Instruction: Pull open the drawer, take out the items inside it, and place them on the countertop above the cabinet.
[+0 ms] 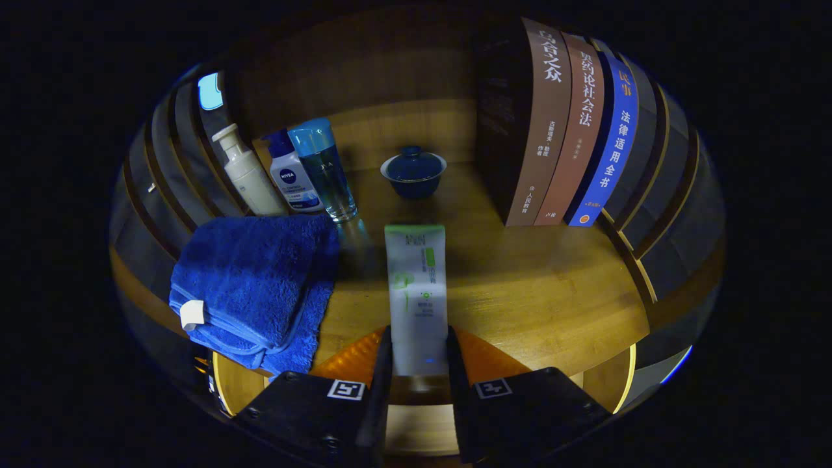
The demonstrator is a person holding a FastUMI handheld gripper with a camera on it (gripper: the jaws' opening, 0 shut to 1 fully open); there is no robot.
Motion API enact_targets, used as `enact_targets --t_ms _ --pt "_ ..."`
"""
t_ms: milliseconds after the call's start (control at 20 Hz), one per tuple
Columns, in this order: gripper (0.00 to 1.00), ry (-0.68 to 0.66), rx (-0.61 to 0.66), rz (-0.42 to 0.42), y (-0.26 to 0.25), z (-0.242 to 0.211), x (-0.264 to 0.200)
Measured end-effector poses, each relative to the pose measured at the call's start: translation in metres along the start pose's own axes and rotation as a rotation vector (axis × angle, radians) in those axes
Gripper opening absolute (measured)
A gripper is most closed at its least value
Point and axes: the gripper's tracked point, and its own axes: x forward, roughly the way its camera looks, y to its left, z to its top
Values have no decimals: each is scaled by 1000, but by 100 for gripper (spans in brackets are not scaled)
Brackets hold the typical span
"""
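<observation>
Claw (419,354): its two fingers pinch the lower end of a white tube, one finger pressed against each side.
White tube (416,292): white with green markings, it reaches forward from between the fingers over the wooden bench; its flat sealed end points away from the claw. Whether it rests on the wood or hangs just above it, I cannot tell.
Bench (539,286): a warm brown wooden top, dimly lit, carrying everything else named below.
Blue towel (257,286): folded, lying to the left of the tube and near it, with a small white tag at its near left edge.
Bottles: three stand upright in a row beyond the towel, close together: a cream pump bottle (246,172), a white bottle with a blue cap (292,175), and a clear blue bottle (325,169).
Lidded blue bowl (413,172): sits well beyond the tube's far end, almost straight ahead of the fingers.
Books (565,130): three stand upright side by side to the right of the bowl, two with brown spines and one with a blue spine.
</observation>
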Motion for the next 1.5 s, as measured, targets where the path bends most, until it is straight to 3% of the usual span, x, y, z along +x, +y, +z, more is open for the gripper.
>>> enact_targets --t_ms 200,400,650,850,1000,1250,1500 --pt "100 -24 -21 2 2 5 -16" --pt "100 -89 5 16 -1 4 -46" --pt "100 -269 -10 25 -1 -14 -128" --pt "100 -444 -23 4 0 -61 -200" --pt "100 -523 -18 34 9 -106 -229" --pt "100 -552 -9 46 9 -177 -230" --pt "100 -549 48 42 0 -211 -196"
